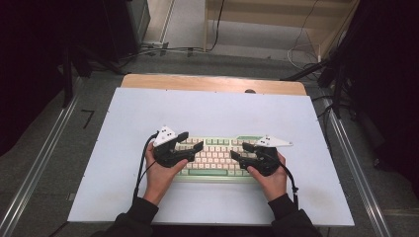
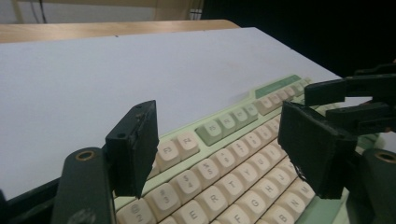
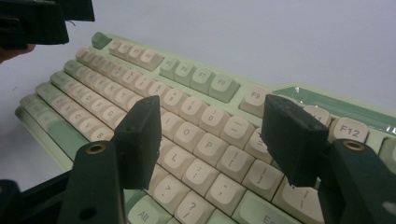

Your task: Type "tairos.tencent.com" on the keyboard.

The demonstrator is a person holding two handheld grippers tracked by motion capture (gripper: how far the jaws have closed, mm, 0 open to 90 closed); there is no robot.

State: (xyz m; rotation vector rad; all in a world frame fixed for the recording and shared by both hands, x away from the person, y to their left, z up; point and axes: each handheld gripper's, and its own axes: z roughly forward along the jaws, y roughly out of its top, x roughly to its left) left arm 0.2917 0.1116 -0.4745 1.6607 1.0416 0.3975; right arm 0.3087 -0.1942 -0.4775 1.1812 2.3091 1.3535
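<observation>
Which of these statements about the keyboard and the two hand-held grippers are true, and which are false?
1. The keyboard is beige and green. True.
2. It lies on bare wood. False: it lies on a white board that covers most of the wooden table.
3. The left gripper has its jaws open, with nothing between them. True.
4. The right gripper clamps a loose keycap. False: its jaws stand apart above the keys.
5. Both grippers hang over the keyboard. True.
</observation>
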